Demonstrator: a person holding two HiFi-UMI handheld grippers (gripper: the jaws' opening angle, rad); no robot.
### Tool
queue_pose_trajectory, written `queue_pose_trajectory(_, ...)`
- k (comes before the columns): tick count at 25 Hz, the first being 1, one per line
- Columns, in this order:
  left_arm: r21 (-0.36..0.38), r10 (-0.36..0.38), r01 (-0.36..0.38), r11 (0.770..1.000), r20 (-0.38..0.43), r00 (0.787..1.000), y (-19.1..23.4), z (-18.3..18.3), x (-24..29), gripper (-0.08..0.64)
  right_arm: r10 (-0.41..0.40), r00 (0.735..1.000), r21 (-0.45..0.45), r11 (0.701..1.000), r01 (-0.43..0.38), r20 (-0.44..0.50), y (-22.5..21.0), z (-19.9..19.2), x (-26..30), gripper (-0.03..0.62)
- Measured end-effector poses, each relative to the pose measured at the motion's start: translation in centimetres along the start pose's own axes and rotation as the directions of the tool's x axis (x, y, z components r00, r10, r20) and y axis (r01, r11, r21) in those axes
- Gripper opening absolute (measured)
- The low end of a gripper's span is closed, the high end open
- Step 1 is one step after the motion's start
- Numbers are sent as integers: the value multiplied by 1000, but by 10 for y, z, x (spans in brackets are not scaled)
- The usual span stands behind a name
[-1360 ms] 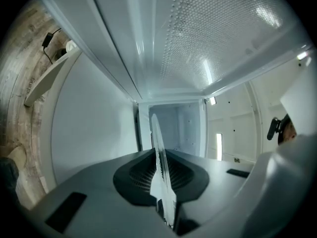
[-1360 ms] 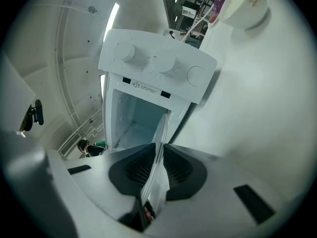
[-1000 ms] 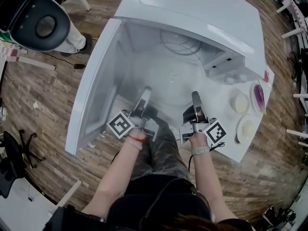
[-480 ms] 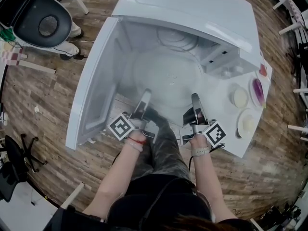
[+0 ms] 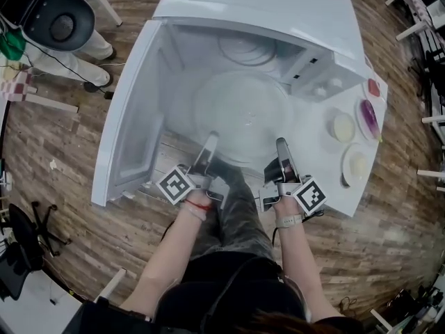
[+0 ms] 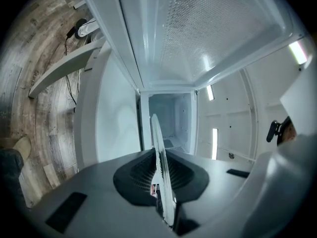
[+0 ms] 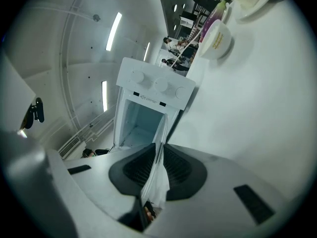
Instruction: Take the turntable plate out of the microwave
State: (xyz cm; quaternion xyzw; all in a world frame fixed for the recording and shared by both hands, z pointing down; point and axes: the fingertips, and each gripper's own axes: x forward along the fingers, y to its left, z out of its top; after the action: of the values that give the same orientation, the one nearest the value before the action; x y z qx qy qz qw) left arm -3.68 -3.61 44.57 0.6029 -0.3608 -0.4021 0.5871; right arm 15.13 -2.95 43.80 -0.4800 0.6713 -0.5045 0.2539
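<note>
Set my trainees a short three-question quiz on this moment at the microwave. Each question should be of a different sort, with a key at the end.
1. True or false: the door of the microwave stands open.
2. What is the left gripper shut on?
A) the rim of the glass plate
B) the door handle
C) a cup
3. Fill the gap: in the head view, the purple dish stands on the table to the ____ of the microwave.

Key: 1 true; 2 A; 3 right.
</note>
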Motion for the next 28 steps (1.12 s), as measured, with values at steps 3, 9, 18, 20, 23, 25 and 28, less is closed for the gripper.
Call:
queue_pose_trajectory(3,2,2,-2,1000,-16,1000,2,-7,-7,34,-7,1000,-2,1000,8,15,-2,-2,-12,64)
queue_pose_trajectory(9,-12,7,-7,1000,-45,999,6,-23,-18,34,-18,999,8,1000,18,42,-10,-6,-35,64)
queue_pose_trajectory(18,-7,29,-30,1000,-80,996,18,-39,-34,34,-51,996,31,998,49,67,-25,-16,-62,63)
queue_pose_trajectory(20,-12,32,-33,999,-84,996,21,-42,-37,35,-54,996,34,998,51,69,-28,-18,-66,64)
queue_pose_trajectory(23,-18,34,-36,999,-87,996,24,-46,-40,34,-57,996,32,998,54,69,-30,-20,-71,64)
queue_pose_trajectory(25,-18,34,-36,999,-88,995,25,-48,-43,34,-62,996,34,998,59,70,-31,-21,-75,63)
queue_pose_trajectory(28,-18,31,-33,999,-90,995,26,-50,-46,34,-63,996,30,998,61,70,-32,-22,-78,63)
